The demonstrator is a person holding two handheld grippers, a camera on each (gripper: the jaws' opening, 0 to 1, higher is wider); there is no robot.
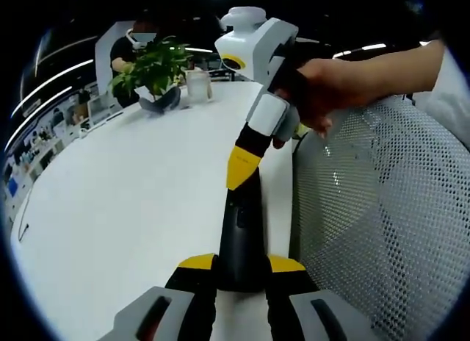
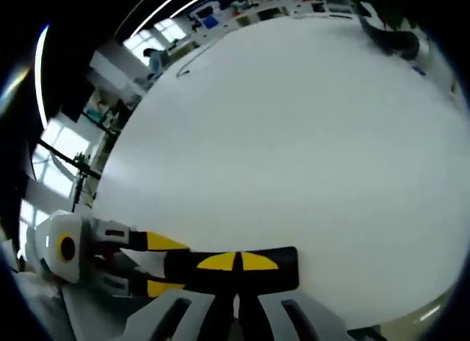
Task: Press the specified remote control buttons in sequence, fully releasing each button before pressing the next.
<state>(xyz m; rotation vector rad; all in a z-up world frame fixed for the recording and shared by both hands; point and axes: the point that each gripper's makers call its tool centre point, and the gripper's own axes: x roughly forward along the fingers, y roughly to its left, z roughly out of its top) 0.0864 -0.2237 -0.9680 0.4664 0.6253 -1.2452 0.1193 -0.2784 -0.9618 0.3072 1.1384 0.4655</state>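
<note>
A: Where is the remote control (image 1: 240,238) seen?

B: On the white counter (image 1: 132,201), near its edge beside a mesh chair back (image 1: 382,209). Its near end is clamped between the jaws of the left gripper (image 1: 241,276).

A: And the right gripper (image 1: 242,168)?

B: Its jaws are drawn together, yellow tips laid on the remote's top face, as is shown in the right gripper view (image 2: 236,261). A potted plant (image 1: 153,69) is stood far across the counter.

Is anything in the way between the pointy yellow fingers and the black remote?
Nothing visible is. The right gripper, fingers closed, already has its yellow tip down on the remote control. The left gripper clamps the remote's near end on the white table.
</note>
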